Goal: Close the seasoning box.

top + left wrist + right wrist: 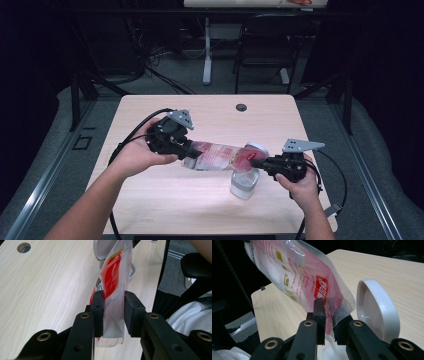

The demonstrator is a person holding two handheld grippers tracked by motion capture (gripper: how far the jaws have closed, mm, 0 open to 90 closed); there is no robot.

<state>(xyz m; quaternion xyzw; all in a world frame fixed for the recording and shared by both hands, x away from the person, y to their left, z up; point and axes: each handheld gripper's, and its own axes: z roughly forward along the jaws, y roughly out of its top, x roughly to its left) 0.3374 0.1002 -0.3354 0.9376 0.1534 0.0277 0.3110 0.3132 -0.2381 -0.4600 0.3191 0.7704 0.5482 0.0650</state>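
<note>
A clear plastic bag [216, 155] with red print and white powder inside hangs stretched between both grippers above the table. My left gripper [186, 152] is shut on the bag's bottom end [113, 315]. My right gripper [255, 162] is shut on the bag's open end [329, 315], tilted down over a clear jar [245, 183]. White powder [332, 351] lies in the jar right below the jaws. The jar's white flip lid [375, 310] stands open beside the bag [297, 277].
The light wooden table [150, 200] has a round cable hole [241, 107] near its far edge. A black chair [267, 45] and a white desk leg [207, 50] stand beyond the table. Cables [135, 135] trail from both grippers.
</note>
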